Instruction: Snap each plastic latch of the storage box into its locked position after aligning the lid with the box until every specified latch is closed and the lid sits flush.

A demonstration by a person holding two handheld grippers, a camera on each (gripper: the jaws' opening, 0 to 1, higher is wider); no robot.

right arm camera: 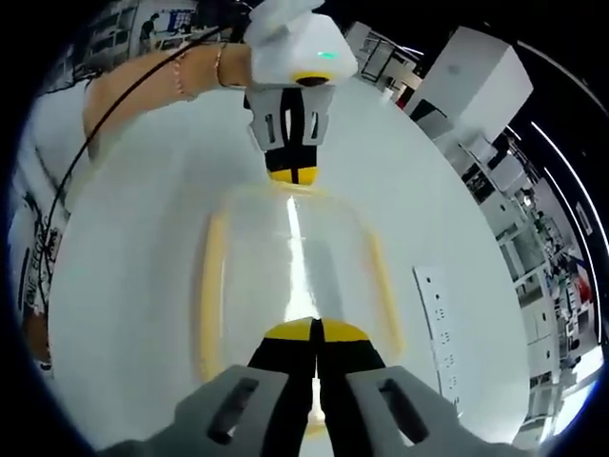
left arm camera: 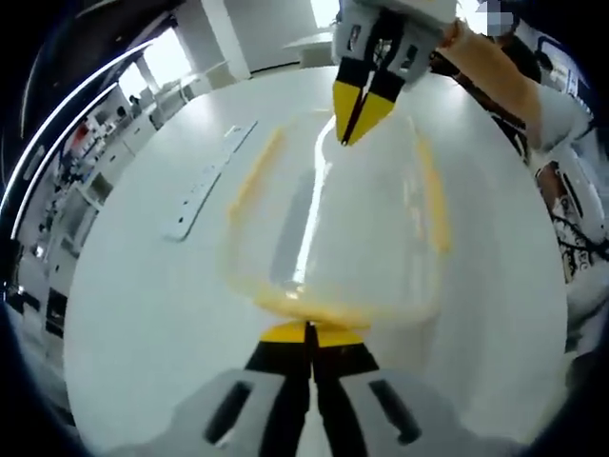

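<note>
A clear plastic storage box with its clear lid on lies on the round white table. Yellow latches run along its long sides and its near end. My left gripper is shut, its yellow tips touching that near end latch. My right gripper comes in from the far end, shut, tips down on the lid's far edge. In the right gripper view the box lies between my right gripper and the left gripper, with side latches.
A white power strip lies on the table beside the box. A person's bare forearm reaches in behind each gripper. Desks and shelves stand beyond the table edge.
</note>
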